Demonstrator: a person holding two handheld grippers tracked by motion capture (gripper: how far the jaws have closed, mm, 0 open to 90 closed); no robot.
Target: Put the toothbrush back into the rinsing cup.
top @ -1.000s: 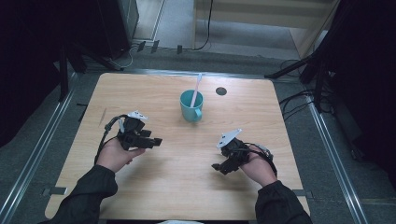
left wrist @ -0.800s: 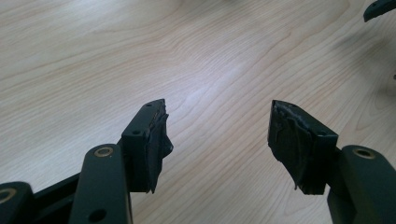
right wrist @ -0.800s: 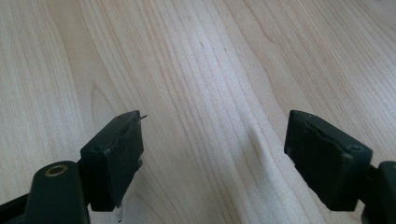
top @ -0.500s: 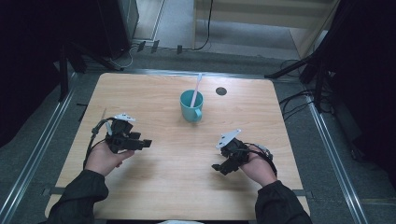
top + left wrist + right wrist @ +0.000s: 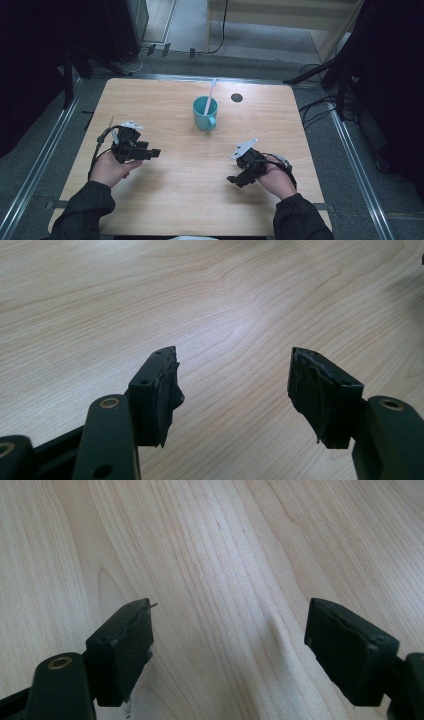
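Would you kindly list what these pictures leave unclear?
- Contents of the teal mug: high view, its wall hides them.
- Lower end of the white stick: high view, sunk in the mug.
- Dark round spot on the table: high view, too small to identify.

Only the teal cup (image 5: 205, 113) interrupts the seemingly bare table (image 5: 190, 185).

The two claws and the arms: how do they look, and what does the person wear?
Both claws, left and right, are black, each with a pale grey three-cornered plate on top and a black cable. Their jaws carry worn black pads and brass-coloured rivets. The person wears dark long sleeves.
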